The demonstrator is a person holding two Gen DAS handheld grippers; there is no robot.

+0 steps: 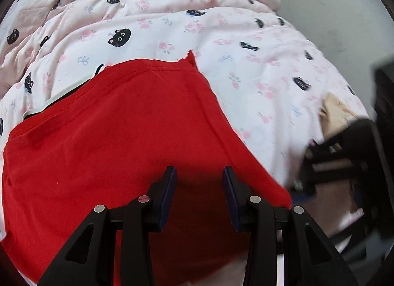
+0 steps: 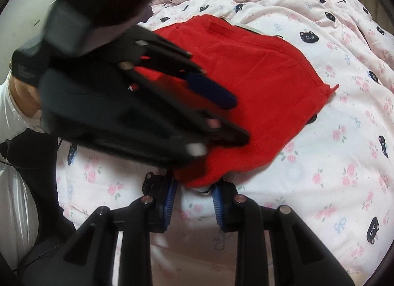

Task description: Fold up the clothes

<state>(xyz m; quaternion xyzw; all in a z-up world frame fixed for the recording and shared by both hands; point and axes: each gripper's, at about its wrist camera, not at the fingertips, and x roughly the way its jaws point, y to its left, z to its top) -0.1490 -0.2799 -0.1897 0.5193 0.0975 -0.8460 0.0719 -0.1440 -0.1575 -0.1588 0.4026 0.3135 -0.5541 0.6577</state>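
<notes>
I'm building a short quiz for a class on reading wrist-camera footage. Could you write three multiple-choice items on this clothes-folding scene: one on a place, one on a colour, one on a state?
1. Where does the red garment lie?
A. On the quilt with the black cat faces
B. On a bare wooden floor
C. In a laundry basket

2. What colour are the pads on the fingers of the right gripper?
A. Yellow
B. Blue
C. White

3. How do the fingers of the left gripper stand?
A. Closed on a sock
B. Clamped on the quilt
C. Apart above the red cloth, pinching nothing

Answers: 1 A, the quilt shows all round the garment. 2 B, both ribbed pads are blue. 3 C, the left wrist view shows a clear gap between them with only red cloth behind.
</notes>
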